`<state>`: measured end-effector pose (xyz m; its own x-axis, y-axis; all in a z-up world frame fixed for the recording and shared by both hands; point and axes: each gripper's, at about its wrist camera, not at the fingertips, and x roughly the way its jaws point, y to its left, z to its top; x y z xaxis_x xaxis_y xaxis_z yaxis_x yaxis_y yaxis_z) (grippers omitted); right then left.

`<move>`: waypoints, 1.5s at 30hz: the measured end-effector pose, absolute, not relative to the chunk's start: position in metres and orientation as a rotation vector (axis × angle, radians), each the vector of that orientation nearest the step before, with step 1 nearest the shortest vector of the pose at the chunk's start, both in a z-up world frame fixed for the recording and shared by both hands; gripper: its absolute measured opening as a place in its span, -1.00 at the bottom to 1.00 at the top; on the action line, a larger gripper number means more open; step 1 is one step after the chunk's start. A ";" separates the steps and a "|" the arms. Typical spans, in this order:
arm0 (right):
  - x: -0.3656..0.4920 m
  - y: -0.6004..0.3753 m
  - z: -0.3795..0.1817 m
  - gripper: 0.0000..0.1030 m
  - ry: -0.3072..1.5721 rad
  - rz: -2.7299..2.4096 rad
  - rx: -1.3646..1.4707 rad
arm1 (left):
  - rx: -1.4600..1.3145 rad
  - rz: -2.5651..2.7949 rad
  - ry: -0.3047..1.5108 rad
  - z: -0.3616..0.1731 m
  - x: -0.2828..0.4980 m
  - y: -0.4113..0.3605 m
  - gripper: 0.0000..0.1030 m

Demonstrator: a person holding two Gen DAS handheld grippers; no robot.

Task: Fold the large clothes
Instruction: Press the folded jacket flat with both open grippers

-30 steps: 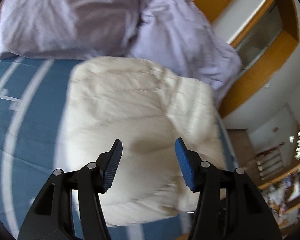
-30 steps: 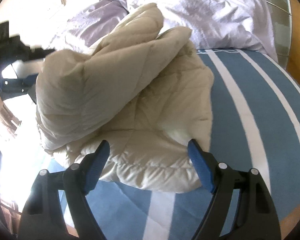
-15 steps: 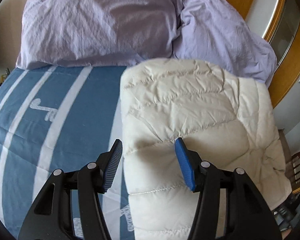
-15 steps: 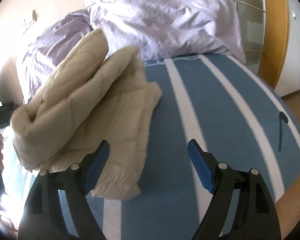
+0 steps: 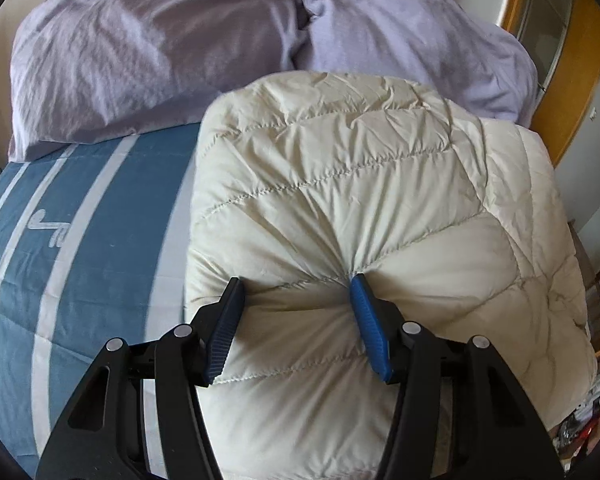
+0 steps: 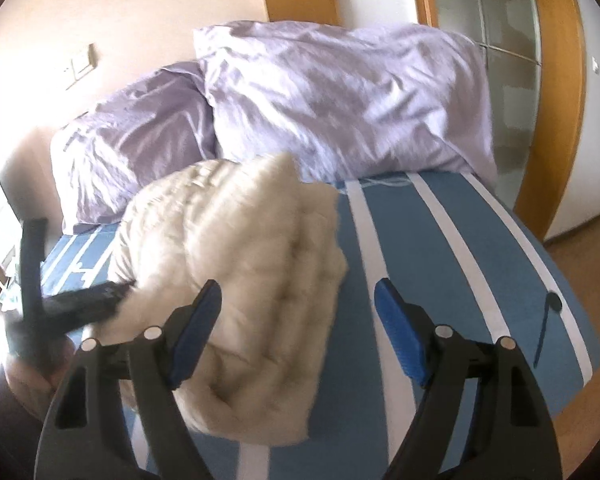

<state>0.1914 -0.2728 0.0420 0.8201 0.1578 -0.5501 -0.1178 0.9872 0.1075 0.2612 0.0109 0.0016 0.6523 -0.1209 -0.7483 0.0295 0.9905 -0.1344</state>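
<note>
In the left wrist view, the left gripper (image 5: 296, 320) presses into the near part of a cream quilted jacket (image 5: 380, 208). Its two blue pads stand half apart with a bulge of the padding squeezed between them, and creases fan out from the right pad, so it seems to be grasping a fold of the jacket, though the fabric hides how firmly. The jacket lies folded into a thick bundle on a blue bedspread (image 5: 80, 260) with white stripes, towards the right side of the bed as this camera sees it. Beyond it, two lilac pillows (image 5: 148, 48) lean at the head of the bed, the far edge of the jacket close to or touching them.

In the right wrist view, the right gripper (image 6: 298, 334) hangs above the bedspread (image 6: 440, 240) with its jaws wide and nothing between them; they have just been closing a little. The jacket (image 6: 240, 264) sits to the left of it, blurred, with the left pad in front of its edge. Further left, the other gripper (image 6: 80, 304) digs into the bundle, held by a hand (image 6: 32, 376). Behind are the pillows (image 6: 340, 96), a wall with a light switch (image 6: 80, 64), and a wooden door frame (image 6: 556, 92).
</note>
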 end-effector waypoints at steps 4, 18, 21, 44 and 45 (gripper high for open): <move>0.205 -0.249 0.045 0.35 0.604 0.176 0.043 | -0.114 -0.096 0.860 -0.002 0.262 0.004 0.09; 0.244 -0.187 0.050 0.16 0.602 0.145 0.012 | -0.090 -0.108 0.845 -0.007 0.261 -0.004 0.09; 0.254 -0.189 0.045 0.16 0.602 0.095 0.005 | -0.093 -0.114 0.844 -0.008 0.260 -0.004 0.09; 0.268 -0.251 -0.044 0.12 0.695 0.031 0.151 | -0.077 -0.171 0.798 -0.004 0.253 -0.016 0.21; 0.268 -0.252 -0.045 0.12 0.698 0.032 0.153 | -0.078 -0.174 0.797 -0.002 0.252 -0.016 0.21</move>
